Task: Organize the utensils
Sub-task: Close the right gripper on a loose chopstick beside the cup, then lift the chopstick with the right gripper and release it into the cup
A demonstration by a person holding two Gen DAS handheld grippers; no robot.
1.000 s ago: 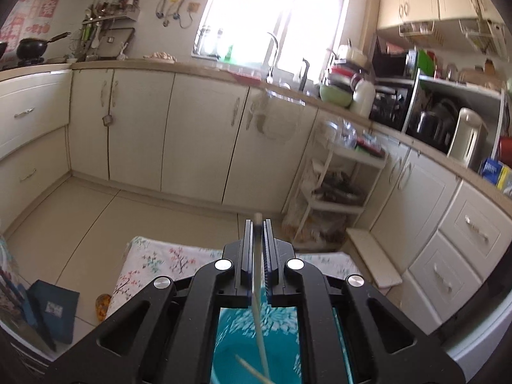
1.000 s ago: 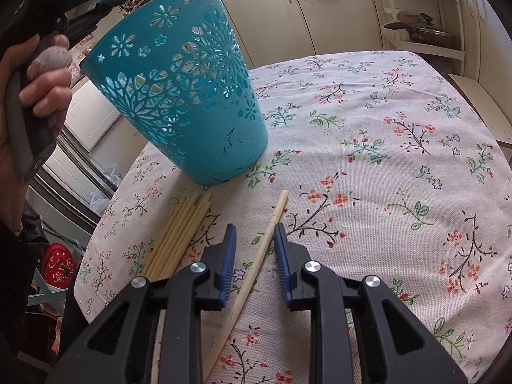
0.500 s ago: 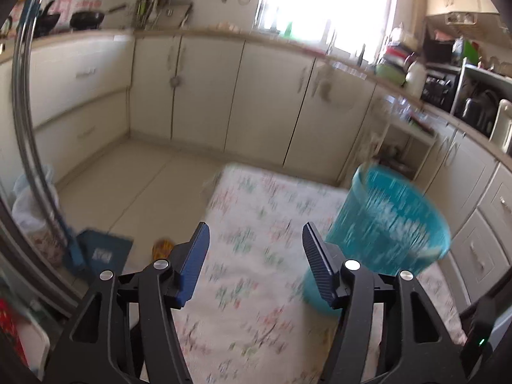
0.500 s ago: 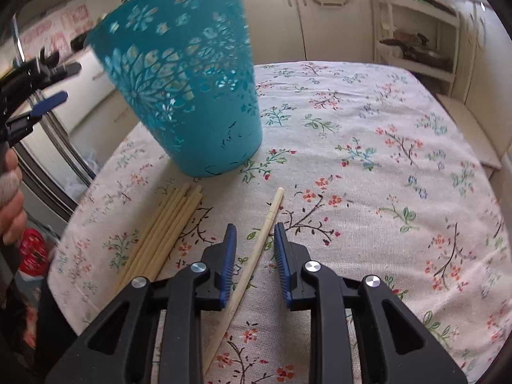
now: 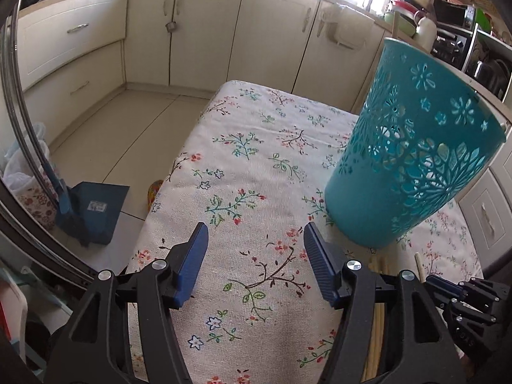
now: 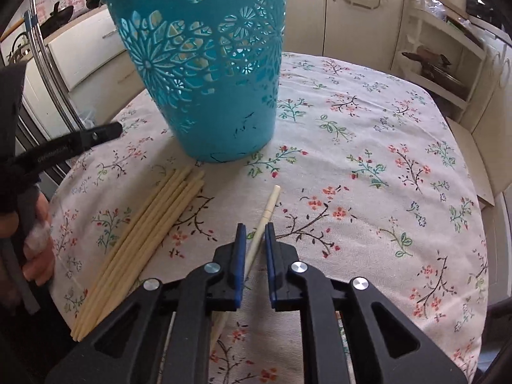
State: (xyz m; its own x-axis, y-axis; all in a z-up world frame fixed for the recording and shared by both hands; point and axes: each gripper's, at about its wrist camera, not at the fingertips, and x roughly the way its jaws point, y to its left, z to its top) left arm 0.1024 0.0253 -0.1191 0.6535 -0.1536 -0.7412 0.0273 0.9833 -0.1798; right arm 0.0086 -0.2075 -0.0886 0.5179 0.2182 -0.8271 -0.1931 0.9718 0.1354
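Observation:
A teal cut-out basket (image 5: pixel 416 166) (image 6: pixel 208 80) stands upright on the flowered tablecloth (image 6: pixel 368 128). Beside its base lies a bundle of several pale chopsticks (image 6: pixel 144 236) (image 5: pixel 379 264). A single chopstick (image 6: pixel 270 204) (image 5: pixel 419 264) lies apart, to the right of the bundle. My right gripper (image 6: pixel 255 227) points down at it, jaws closing tight on its shaft. My left gripper (image 5: pixel 256 233) hovers low over bare cloth left of the basket, its jaws opening with nothing between them. One of its fingers (image 6: pixel 102 134) shows at the left of the right wrist view.
A person's hand (image 6: pixel 38 256) holds the left gripper at the table's left edge. On the floor to the left sits a blue dustpan (image 5: pixel 92 208). Cream cabinets (image 5: pixel 272 32) line the far wall, and an open shelf rack (image 6: pixel 441 64) stands beyond the table.
The left gripper let go of the chopstick it held over the basket, opened, and came down to the cloth beside the basket. The right jaws narrowed around the single chopstick.

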